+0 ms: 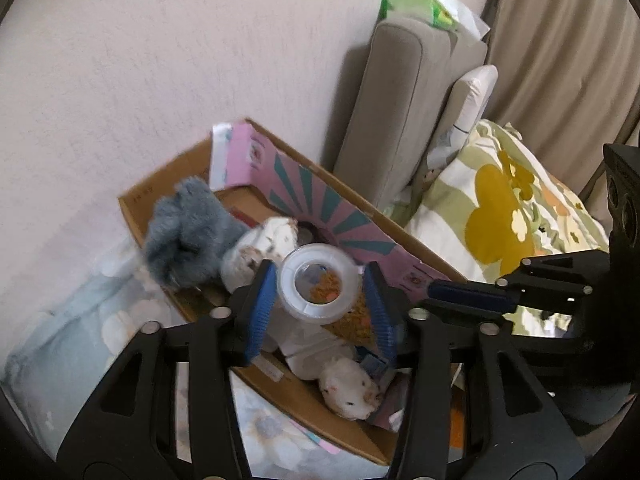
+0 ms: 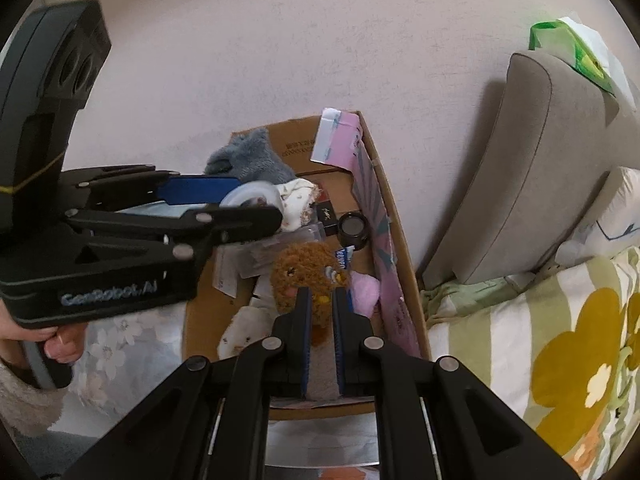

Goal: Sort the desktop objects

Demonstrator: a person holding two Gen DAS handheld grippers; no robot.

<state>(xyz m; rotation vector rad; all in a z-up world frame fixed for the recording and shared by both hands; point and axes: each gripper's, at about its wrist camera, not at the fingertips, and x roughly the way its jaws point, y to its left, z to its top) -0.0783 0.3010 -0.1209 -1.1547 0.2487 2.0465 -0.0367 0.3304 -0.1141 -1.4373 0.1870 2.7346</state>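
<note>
The right gripper (image 2: pixel 320 304) is seen pointing down into a cardboard box (image 2: pixel 394 216), its jaws closed on a brown plush toy (image 2: pixel 306 272). A pink pompom (image 2: pixel 366 286) lies just beside the toy, and a black lens (image 2: pixel 354 228) lies beyond it. The left gripper (image 2: pixel 256 200) enters from the left, held by a hand (image 2: pixel 60 344), with a tape roll (image 2: pixel 256 196) between its fingers. A grey plush (image 2: pixel 248 156) rests at the far end of the box. A sofa (image 2: pixel 532 168) stands to the right.
</note>
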